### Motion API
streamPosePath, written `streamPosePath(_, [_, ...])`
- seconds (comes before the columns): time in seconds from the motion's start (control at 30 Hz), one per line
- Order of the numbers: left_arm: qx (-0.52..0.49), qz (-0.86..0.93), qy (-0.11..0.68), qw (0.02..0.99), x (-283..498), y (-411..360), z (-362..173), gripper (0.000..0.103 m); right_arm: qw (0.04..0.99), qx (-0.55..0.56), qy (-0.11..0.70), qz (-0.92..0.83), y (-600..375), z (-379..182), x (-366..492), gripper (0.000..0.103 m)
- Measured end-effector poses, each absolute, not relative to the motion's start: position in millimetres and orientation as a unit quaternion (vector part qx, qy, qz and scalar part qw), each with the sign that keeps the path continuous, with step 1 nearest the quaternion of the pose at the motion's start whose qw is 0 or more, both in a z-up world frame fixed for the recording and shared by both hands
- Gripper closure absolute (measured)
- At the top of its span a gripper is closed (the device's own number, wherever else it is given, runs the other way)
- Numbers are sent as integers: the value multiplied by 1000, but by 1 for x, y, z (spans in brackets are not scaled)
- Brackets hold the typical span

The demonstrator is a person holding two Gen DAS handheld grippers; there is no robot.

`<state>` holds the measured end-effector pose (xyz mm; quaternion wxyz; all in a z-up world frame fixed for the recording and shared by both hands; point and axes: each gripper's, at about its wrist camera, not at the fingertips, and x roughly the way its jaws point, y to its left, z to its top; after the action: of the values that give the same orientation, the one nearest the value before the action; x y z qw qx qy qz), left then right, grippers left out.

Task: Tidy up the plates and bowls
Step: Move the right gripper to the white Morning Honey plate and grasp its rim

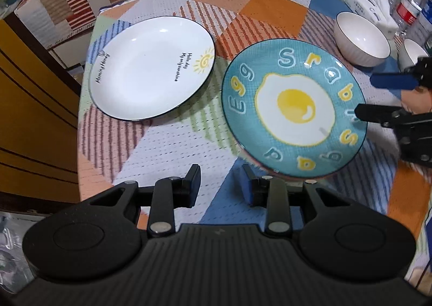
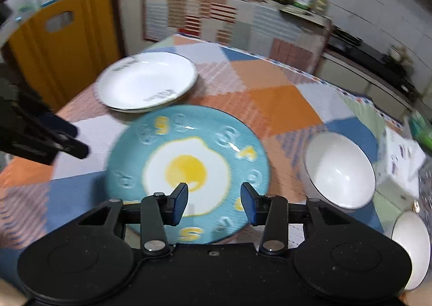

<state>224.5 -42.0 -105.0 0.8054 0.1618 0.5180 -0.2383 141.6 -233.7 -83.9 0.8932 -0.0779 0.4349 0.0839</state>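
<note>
Nearest in the left wrist view, the left gripper [image 1: 221, 184] hangs over the patchwork tablecloth [image 1: 172, 144] with its jaws parted and nothing between them; its right-hand finger sits just at the near rim of the teal egg plate [image 1: 294, 109], and whether it touches that rim cannot be told. In the right wrist view the right gripper [image 2: 214, 203] stands spread above the near part of the same plate, its blue pads [image 2: 181, 204] apart with only the plate's face showing in the gap, not pinching it. The picture there is blurred.

The teal egg plate, printed with a fried egg and a ring of letters, appears to lie on the cloth between the two grippers. The right gripper shows in the left view at the plate's right edge, fingers apart, one dark fingertip over the rim.

Farther off to the left lies the white plate [image 1: 151, 68] with a sun drawing, near the teal one but apart from it. To the right stands a white bowl [image 1: 361, 41], with a second white bowl [image 2: 410, 249] close beside it. Beyond them are a tissue pack [image 1: 370, 3] and water bottles [image 1: 410, 1]
</note>
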Motion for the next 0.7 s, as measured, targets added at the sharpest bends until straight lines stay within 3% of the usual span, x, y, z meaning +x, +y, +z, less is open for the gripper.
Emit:
streamPosePath(0.13, [180,-247,511,803,220,-30,-88,72,893,-90,425,117,-220,-59,138,47])
streamPosePath(0.37, [176,-257,507,804,223,-4,-55,70,890,-102,415,155,-206,-14,154,43])
streamPosePath(0.43, [169,-258,504,807,228,4,-50,69,889,-101,413,169,-203,-2,164,36])
streamPosePath(0.47, [167,-258,501,809,230,9,-49,68,891,-98,408,174,-201,2,168,31])
streamPosePath(0.7, [143,-228,517,813,263,43,-58,54,876,-76,423,218,-183,15,216,27])
